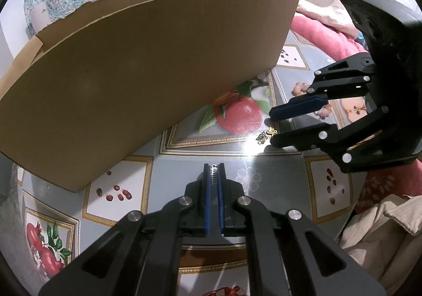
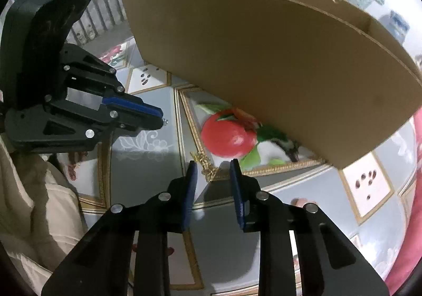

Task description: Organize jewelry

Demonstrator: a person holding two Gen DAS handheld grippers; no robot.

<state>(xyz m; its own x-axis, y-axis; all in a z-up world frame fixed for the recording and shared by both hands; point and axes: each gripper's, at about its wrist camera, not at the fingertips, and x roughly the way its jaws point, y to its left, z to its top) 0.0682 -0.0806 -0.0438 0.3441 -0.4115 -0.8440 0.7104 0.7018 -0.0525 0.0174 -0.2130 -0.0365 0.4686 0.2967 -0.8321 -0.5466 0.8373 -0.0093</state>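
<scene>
Your left gripper (image 1: 214, 168) has its fingers pressed together on a small silver piece (image 1: 214, 172), some toothed clip or pin, hard to say exactly. It sticks out right at the fingertips, probably so you can drop it cleanly without the pads getting in the way.

Your right gripper (image 2: 212, 166) has its fingers spread, straddling a little gold jewelry piece (image 2: 207, 165) lying on the glossy fruit-print desk (image 2: 147, 177). The pads don't look like they're touching it yet, so it's not grabbed. You've come in steep from above, which makes sense for something this flat and tiny.

The cardboard box (image 1: 126, 79) sits just beyond, open top, near wall facing you. My guess is both pieces end up in there.
</scene>
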